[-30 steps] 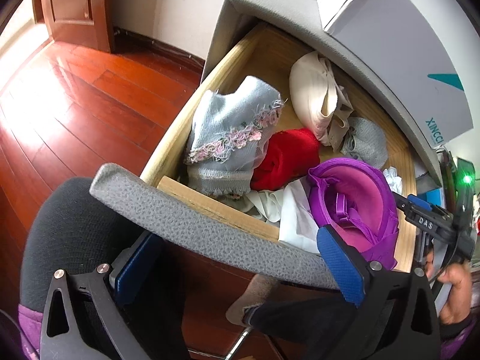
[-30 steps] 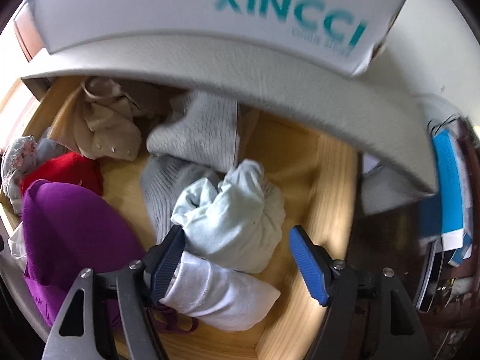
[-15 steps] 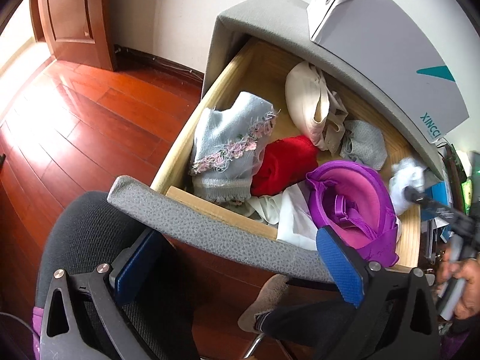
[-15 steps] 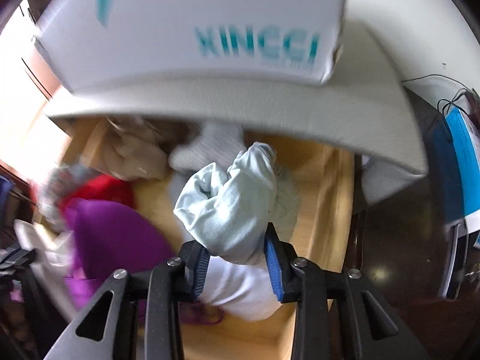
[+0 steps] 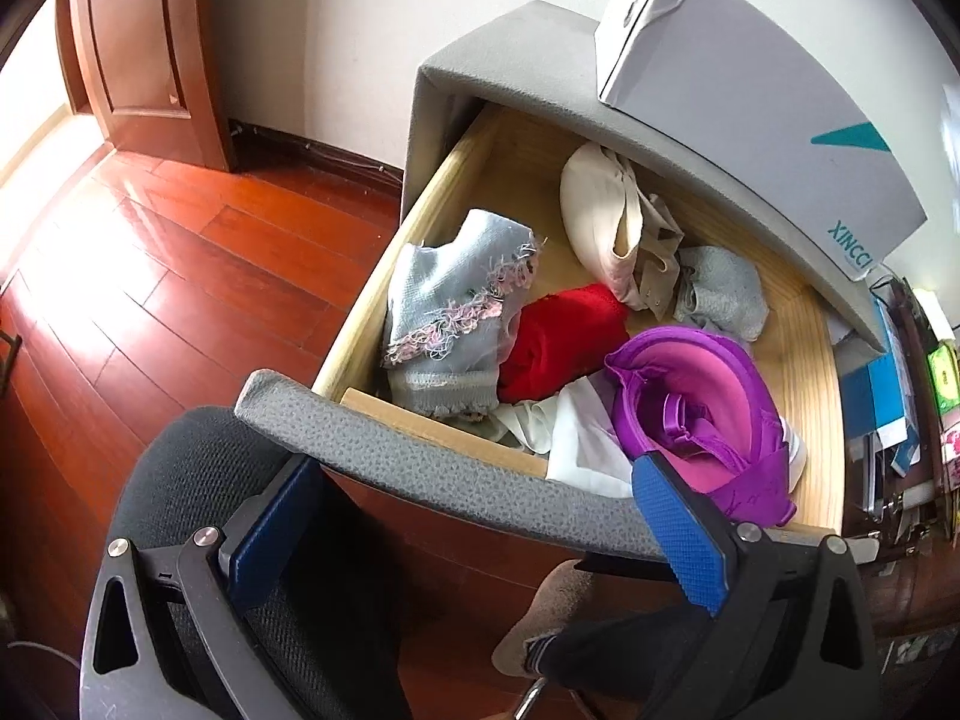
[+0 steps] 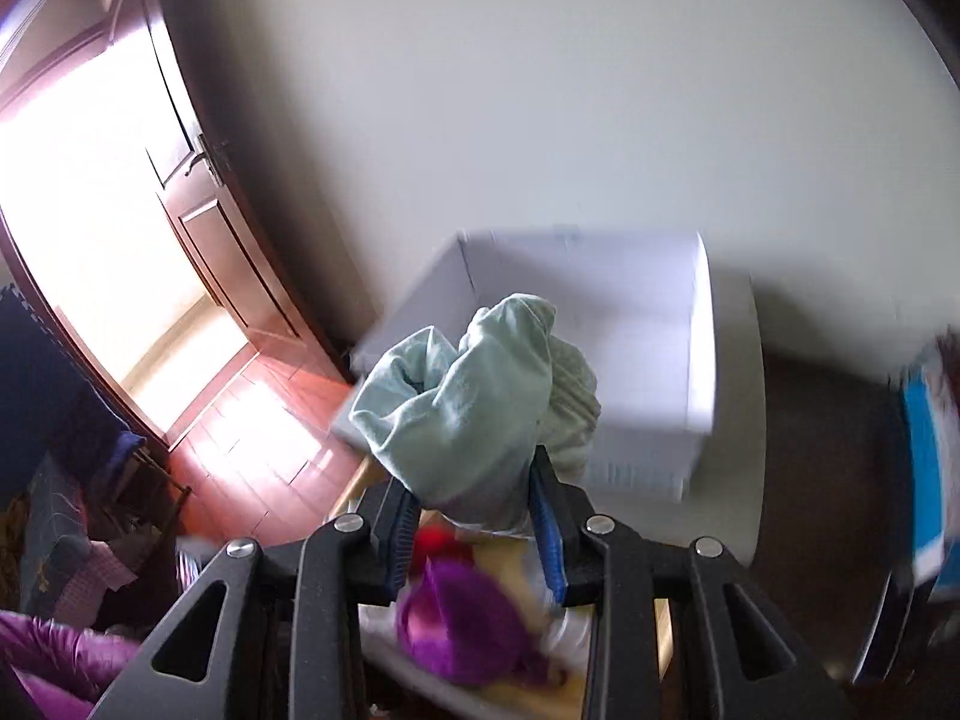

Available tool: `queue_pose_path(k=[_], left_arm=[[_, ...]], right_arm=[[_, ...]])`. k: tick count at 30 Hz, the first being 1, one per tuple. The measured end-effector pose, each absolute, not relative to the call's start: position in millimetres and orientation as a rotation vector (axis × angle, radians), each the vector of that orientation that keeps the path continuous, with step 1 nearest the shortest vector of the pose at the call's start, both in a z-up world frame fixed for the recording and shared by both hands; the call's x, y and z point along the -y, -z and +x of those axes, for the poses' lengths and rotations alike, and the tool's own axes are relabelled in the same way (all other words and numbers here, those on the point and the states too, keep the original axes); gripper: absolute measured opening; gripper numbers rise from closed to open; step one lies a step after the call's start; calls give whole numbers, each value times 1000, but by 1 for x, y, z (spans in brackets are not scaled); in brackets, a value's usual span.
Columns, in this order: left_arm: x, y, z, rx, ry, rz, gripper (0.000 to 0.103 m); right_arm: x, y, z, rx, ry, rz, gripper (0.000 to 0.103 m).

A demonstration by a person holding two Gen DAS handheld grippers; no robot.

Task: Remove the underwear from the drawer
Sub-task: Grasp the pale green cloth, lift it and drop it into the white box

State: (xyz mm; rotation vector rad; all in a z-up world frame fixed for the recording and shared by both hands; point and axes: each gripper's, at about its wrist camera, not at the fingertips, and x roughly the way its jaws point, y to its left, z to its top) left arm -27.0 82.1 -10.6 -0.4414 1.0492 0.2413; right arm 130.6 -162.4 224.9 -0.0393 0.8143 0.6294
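Right wrist view: we see our right gripper (image 6: 474, 531) pinching a pale green underwear bundle (image 6: 474, 402) between its 2 blue pads (image 6: 549, 531), lifted clear above the drawer.
Behind the bundle: we note a white box (image 6: 636, 360), blurred, against a cream wall.
Below the bundle: we make out a purple bra (image 6: 462, 618) and a red garment (image 6: 438, 543), both blurred.
Left wrist view: we see our left gripper (image 5: 474, 540) with jaws spread wide, nothing between them, hanging over the grey drawer front (image 5: 432, 468).
Drawer (image 5: 804, 372): open, wooden inside, under a grey cabinet top (image 5: 540, 54).
Contents, left to right: we list 1 grey lace-trimmed piece (image 5: 450, 324), 1 red piece (image 5: 564, 336), 1 cream bra (image 5: 600, 222), 1 grey knit piece (image 5: 720, 294), 1 purple bra (image 5: 702, 414), white cloth (image 5: 576, 444) beneath it.
Floor (image 5: 180, 276): red-brown boards, sunlit.
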Motion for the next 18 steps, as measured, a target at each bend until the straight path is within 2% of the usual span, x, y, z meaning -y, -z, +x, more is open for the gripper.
queue_pose_path(k=[5, 9, 14, 18], left_arm=[[-82, 9, -27, -1041, -240, -445, 103], [-81, 10, -26, -1043, -241, -423, 103], [-77, 11, -26, -1042, -240, -395, 103], [-76, 11, -26, -1043, -240, -381, 103]], right_arm=[[126, -209, 214, -899, -552, -128, 34], [111, -163, 269, -998, -469, -174, 34], [122, -125, 308, -1074, -398, -175, 35], [123, -111, 315, -1059, -348, -192, 39]])
